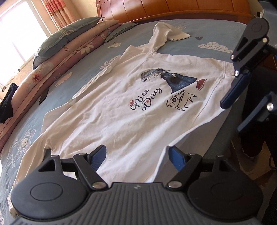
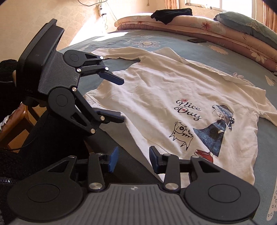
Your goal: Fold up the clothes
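White T-shirt (image 1: 131, 110): one item, spread front-up on a bed (image 1: 76, 81), lying near the bed's edge. Fabric cream-white, lightly creased. Chest print: the script "Nice Day" (image 1: 145, 101) with small pink hearts, a figure in a hat and long blue dress (image 1: 174, 79), red shoes, and a line-drawn cat (image 1: 180, 101). One sleeve lies twisted and bunched away from the body; the other lies flatter toward the flowered end of the sheet.

Left claw (image 1: 136, 158): jaws wide apart over the hem end of the shirt, cloth showing between the blue pads, nothing gripped.

Right claw (image 2: 133, 160): jaws part-open, set at the shirt's side edge by the bed's edge; whether the right-hand pad touches the cloth cannot be told. Nothing seen held.

Bed: blue-grey sheet with flower, heart and cloud motifs. Folded floral quilts (image 2: 216, 34) and a grey-green pillow (image 2: 245, 26) are stacked along the far side; a dark garment (image 2: 171, 14) is draped on the quilts. A small flat dark object (image 2: 197, 40) lies on the sheet, too small to identify. Wooden headboard (image 1: 173, 8), cut off at the top of the left view.
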Action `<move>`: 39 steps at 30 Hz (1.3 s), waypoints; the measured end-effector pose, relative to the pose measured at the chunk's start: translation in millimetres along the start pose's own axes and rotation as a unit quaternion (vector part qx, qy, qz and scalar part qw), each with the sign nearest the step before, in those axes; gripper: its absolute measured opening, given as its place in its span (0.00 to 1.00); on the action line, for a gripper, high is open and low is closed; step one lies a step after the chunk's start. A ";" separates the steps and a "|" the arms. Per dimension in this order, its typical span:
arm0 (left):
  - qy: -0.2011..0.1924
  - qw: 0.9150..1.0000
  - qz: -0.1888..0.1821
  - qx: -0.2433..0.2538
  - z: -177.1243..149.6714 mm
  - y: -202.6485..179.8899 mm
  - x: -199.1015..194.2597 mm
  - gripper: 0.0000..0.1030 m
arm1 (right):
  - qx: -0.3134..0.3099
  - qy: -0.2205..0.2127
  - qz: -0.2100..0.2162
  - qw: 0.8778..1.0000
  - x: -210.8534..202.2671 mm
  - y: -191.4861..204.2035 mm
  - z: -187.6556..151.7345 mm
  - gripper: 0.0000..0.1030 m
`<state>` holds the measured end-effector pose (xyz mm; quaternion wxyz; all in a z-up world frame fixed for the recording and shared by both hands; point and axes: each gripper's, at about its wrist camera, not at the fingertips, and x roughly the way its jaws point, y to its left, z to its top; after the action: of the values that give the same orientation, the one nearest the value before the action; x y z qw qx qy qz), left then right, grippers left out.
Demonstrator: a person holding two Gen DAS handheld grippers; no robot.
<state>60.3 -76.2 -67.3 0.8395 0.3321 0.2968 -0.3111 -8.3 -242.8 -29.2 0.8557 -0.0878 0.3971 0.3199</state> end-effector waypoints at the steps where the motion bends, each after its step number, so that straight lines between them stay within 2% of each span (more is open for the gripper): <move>1: 0.000 1.000 -0.001 -0.006 0.0 2.5 1.4 0.78 | -0.012 0.001 0.012 1.000 2.9 3.5 0.4 0.43; 5: -0.002 1.000 0.000 -0.022 0.5 8.9 4.5 0.78 | -0.064 0.018 0.022 0.998 23.0 14.8 1.2 0.41; 11: -0.003 0.999 0.007 -0.032 -0.7 14.0 4.5 0.78 | -0.126 0.055 -0.028 0.990 50.5 18.8 1.5 0.38; 14: -0.004 0.999 0.009 -0.034 -2.3 15.8 3.3 0.78 | -0.166 0.075 -0.055 0.982 56.4 16.6 -1.8 0.36; 16: -0.005 0.999 0.010 -0.034 -3.5 16.3 1.9 0.78 | -0.191 0.083 -0.057 0.976 55.7 16.4 -3.1 0.35; 20: -0.009 0.999 0.019 -0.026 -4.5 14.9 -1.1 0.78 | -0.239 0.099 -0.064 0.964 54.6 15.9 -4.9 0.24; 25: -0.012 0.999 0.024 -0.018 -6.7 12.9 -7.6 0.78 | -0.286 0.109 -0.081 0.948 63.1 21.7 0.4 0.21; 27: -0.013 0.999 0.025 -0.019 -7.7 12.6 -11.6 0.78 | -0.305 0.108 -0.081 0.943 66.4 28.7 -1.0 0.15; 28: -0.015 0.999 0.026 -0.017 -8.2 11.2 -14.9 0.78 | -0.312 0.106 -0.083 0.940 67.4 31.9 -2.0 0.05; 30: -0.025 0.999 0.027 -0.003 -9.9 6.1 -23.4 0.78 | -0.320 0.102 -0.091 0.938 68.1 37.0 -3.8 0.04; 31: -0.031 0.999 0.026 0.007 -11.2 2.5 -28.3 0.78 | -0.318 0.101 -0.092 0.938 67.6 37.9 -3.8 0.03; 32: -0.038 0.999 0.025 0.016 -12.8 -1.1 -33.1 0.78 | -0.304 0.098 -0.086 0.944 64.7 35.6 -2.0 0.03; 35: -0.046 0.998 0.022 0.034 -17.5 -8.8 -41.7 0.78 | -0.239 0.085 -0.052 0.966 50.2 23.7 6.3 0.03; 39: -0.034 0.999 0.023 0.024 -21.8 -9.8 -41.5 0.78 | -0.207 0.089 -0.015 0.974 33.3 14.8 7.8 0.03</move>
<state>20.7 -52.2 -54.9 0.8477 0.3482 0.2527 -0.3103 3.4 -212.2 -46.9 0.7850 -0.2973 0.3951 0.3733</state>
